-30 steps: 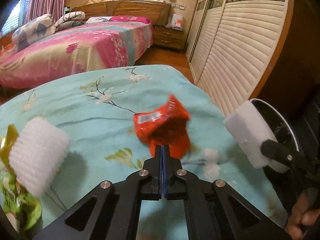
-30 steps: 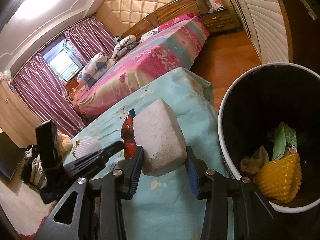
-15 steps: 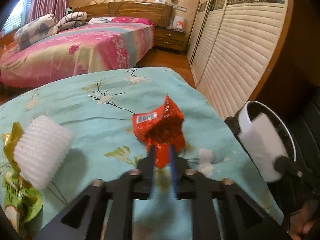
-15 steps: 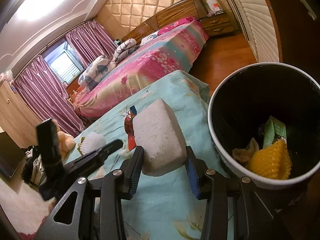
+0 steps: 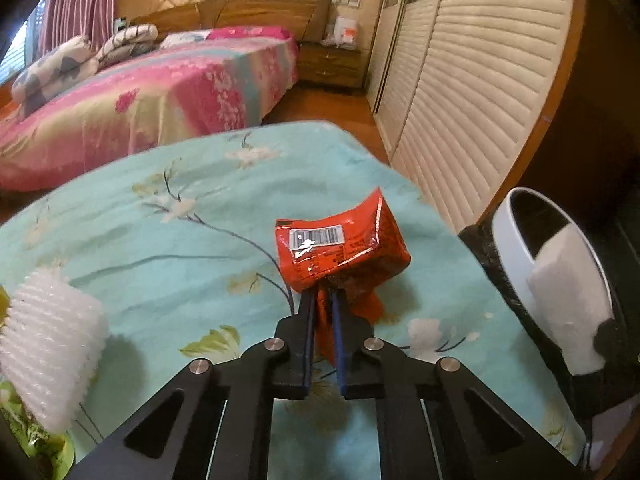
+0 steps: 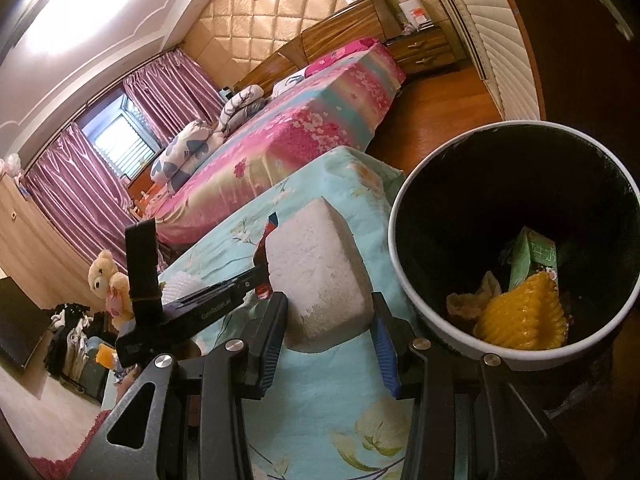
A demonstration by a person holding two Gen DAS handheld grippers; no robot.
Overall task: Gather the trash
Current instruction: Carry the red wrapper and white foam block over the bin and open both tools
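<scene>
Trash first: my left gripper [image 5: 322, 304] pinches a red wrapper [image 5: 340, 248] with a barcode label, above the teal cloth [image 5: 160, 240]. My right gripper [image 6: 328, 320] clamps a white foam block [image 6: 316, 268] beside the bin [image 6: 404, 280].

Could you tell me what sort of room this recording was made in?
Most likely a home bedroom: a made bed with a wooden headboard, a bedside cabinet next to it, and a louvred wardrobe along the wall.

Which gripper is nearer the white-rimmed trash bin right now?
Right. The right gripper, clamped on a white foam block, sits right beside the trash bin. The left gripper, pinching a red wrapper, is farther back over the floral cloth.
</scene>
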